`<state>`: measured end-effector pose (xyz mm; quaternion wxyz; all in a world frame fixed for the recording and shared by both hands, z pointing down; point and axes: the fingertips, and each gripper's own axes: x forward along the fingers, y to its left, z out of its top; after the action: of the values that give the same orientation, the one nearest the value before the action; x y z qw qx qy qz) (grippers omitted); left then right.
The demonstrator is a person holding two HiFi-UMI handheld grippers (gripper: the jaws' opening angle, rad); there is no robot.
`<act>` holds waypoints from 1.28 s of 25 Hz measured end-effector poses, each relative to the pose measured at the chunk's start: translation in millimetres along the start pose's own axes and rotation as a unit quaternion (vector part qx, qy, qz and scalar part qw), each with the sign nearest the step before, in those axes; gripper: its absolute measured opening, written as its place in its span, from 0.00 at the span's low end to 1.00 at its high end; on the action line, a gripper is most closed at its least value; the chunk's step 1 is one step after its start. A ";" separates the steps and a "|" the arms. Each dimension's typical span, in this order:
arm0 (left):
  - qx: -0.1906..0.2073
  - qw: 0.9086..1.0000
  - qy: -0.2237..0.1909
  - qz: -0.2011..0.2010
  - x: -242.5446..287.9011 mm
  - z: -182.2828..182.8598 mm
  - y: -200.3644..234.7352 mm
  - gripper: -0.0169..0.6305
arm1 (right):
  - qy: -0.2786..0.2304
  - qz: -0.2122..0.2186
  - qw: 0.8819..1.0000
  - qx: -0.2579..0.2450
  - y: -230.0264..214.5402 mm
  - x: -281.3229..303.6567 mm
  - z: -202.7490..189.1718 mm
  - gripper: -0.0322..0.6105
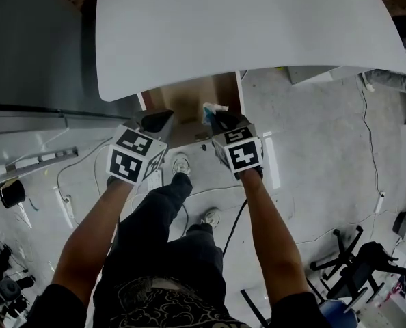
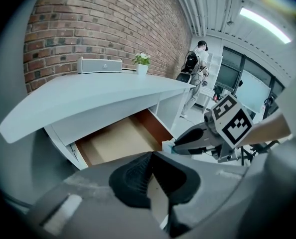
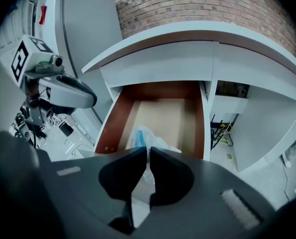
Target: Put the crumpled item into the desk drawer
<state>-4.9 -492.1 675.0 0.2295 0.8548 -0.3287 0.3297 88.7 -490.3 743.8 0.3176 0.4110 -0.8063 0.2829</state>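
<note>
The wooden desk drawer (image 1: pixel 189 101) stands pulled out under the white desk (image 1: pixel 244 26). My right gripper (image 1: pixel 220 118) hovers over the drawer's front right corner, its jaws pinched on a crumpled white-and-blue item (image 1: pixel 213 108). In the right gripper view the crumpled item (image 3: pixel 140 136) sticks out past the jaw tips (image 3: pixel 149 151) above the drawer's bare floor (image 3: pixel 163 113). My left gripper (image 1: pixel 163 118) sits at the drawer's front left, shut with nothing in it (image 2: pixel 152 156). From the left gripper view the right gripper (image 2: pixel 175 144) and the drawer (image 2: pixel 118 141) both show.
The desk's overhang covers the back of the drawer. On the desktop stand a white box (image 2: pixel 99 64) and a potted plant (image 2: pixel 142 61) by the brick wall. A person (image 2: pixel 195 68) stands far off. My legs and shoes (image 1: pixel 181 166) are below the drawer; cables and a chair base (image 1: pixel 353 258) lie on the floor.
</note>
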 end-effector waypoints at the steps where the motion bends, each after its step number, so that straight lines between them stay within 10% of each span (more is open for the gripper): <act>1: 0.000 1.000 0.000 0.000 0.6 -0.4 0.2 0.03 | -0.001 -0.001 1.000 0.000 -1.0 0.6 0.1 0.09; 32: -0.001 0.998 -0.052 0.025 -74.6 28.6 -54.9 0.03 | -0.046 -0.016 0.999 0.017 22.8 -113.2 23.9 0.24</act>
<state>3.9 -441.6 592.7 0.2051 0.8621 -0.3616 0.2898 114.8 -441.2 639.9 0.2778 0.4416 -0.8085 0.2722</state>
